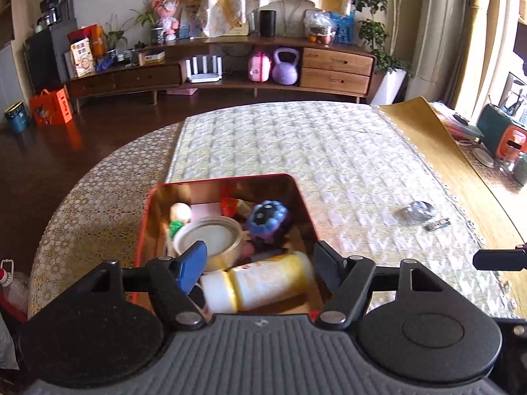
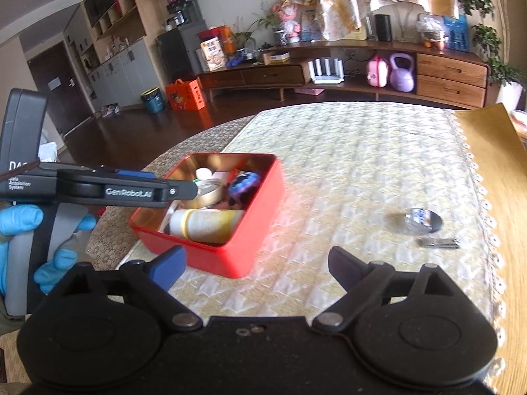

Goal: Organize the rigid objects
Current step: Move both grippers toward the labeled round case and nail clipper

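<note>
A red tin box stands on the quilted table cloth and holds several things. Among them are a white and yellow bottle lying on its side, a tape roll and a blue-purple toy. My left gripper hovers open over the box's near end, above the bottle and not touching it. In the right wrist view it reaches in from the left over the box, held by a blue-gloved hand. My right gripper is open and empty over the cloth, right of the box. A clear glass piece and a metal nail clipper lie to the right.
The round table's edge curves close behind and left of the box. A yellow mat covers the table's right side, with a green case and cups beyond it. A low wooden cabinet lines the far wall.
</note>
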The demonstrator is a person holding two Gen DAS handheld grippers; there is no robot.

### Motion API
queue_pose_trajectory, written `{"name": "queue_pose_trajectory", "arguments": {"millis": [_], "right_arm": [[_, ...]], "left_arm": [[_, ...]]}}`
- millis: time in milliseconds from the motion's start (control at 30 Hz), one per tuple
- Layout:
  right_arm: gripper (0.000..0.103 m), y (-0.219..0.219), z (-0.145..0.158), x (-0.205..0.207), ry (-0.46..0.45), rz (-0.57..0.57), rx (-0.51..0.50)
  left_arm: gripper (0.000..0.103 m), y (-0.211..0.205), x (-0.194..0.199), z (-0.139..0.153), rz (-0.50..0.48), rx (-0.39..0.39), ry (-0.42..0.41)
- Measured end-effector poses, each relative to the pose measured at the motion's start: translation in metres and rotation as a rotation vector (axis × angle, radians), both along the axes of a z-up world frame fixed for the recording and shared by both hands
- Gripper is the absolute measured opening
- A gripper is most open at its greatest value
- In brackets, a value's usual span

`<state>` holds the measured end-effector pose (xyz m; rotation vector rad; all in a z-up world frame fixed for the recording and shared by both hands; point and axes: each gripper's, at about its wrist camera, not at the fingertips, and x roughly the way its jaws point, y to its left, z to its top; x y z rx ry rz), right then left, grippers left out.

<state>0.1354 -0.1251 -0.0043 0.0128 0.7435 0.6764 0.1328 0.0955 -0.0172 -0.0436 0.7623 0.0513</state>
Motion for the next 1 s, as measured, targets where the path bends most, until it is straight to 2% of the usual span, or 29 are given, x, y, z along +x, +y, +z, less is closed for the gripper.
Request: {"name": "queue_pose_trajectory", "arguments": {"millis": [100, 333, 567, 800, 1000], "right_arm": [[0.098, -0.021, -0.003, -0.001, -0.013, -0.042, -0.001], [0.101, -0.064, -0.016, 0.002, -0.045, -0.104, -0.023], [0.103, -0.094, -0.03, 0.011, -0.085, -0.088, -0.031], [0.102, -0.114, -0.043, 0.033, -0.087, -0.067, -0.071], [0.102, -0.124, -0.052, 0.057, -0.103, -0.037, -0.115]], "left_arm": [[0.08, -0.017, -0.001, 0.0, -0.013, -0.001, -0.005], [0.083, -0.054, 0.006, -0.003, -0.052, 0.003, -0.015], [0.084, -0.1, 0.025, -0.01, -0.111, 0.014, -0.002], [0.084, -0.138, 0.057, -0.018, -0.156, -0.01, 0.012], [0.084, -0.169, 0.088, -0.032, -0.172, -0.009, 0.057]]}}
